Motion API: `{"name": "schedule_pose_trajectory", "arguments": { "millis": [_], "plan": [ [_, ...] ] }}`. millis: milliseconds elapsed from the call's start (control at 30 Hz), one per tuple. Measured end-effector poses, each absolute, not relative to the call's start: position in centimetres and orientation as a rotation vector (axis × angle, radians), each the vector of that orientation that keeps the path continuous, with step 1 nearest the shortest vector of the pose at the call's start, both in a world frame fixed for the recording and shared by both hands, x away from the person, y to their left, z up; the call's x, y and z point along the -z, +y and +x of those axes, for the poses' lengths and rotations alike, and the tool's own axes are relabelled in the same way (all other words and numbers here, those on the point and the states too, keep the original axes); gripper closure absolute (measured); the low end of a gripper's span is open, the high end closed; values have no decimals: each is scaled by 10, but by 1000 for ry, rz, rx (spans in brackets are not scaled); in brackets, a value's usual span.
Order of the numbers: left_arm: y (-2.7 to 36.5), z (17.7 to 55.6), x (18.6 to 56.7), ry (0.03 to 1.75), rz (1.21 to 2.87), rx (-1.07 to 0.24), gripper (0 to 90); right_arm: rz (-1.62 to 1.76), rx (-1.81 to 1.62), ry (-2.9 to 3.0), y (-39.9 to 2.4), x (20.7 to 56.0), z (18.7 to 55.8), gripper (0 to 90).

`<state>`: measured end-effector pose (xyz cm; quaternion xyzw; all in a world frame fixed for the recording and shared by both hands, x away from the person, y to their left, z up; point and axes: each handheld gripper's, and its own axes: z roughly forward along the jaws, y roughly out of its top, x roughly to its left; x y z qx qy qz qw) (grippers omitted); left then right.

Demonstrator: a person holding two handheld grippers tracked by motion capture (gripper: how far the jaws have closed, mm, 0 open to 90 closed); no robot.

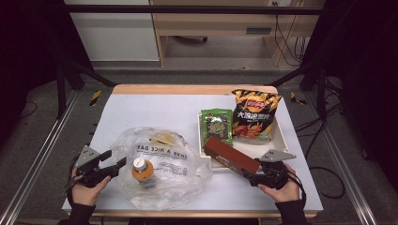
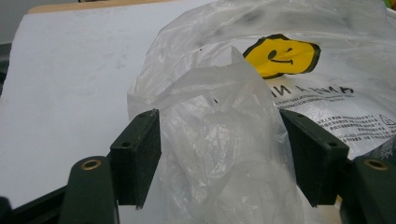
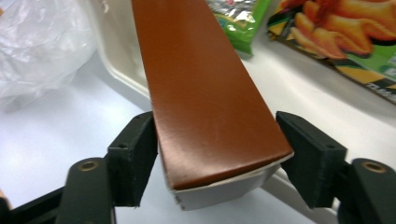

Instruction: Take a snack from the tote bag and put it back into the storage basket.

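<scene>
The left gripper [image 1: 118, 163] stands spread around a bunched fold of the clear plastic bag [image 1: 162, 166], which lies on the white bench [image 1: 155, 110] with 1 orange-capped bottle [image 1: 142, 169] inside. Further right, the right gripper [image 1: 249, 178] stands spread around the near end of the long brown box [image 1: 231, 157]; its left pad touches the box, its right pad stands clear. The box leans over the white tray's [image 1: 281, 138] near rim.

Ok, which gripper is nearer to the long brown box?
Right. The right gripper has the near end of the brown box between its jaws, at the tray's front edge. The left gripper is across the table, at the plastic bag's left edge.
</scene>
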<state>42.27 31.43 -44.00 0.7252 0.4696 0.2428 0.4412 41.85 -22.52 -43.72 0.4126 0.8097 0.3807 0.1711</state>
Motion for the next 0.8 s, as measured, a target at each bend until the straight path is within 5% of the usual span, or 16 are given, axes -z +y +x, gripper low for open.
{"name": "schedule_pose_trajectory", "arguments": {
  "millis": [800],
  "plan": [
    [311, 425, 444, 1165, 1826, -591, 307, 1187, -1103, 2200, -237, 441, 435, 301]
  ]
}}
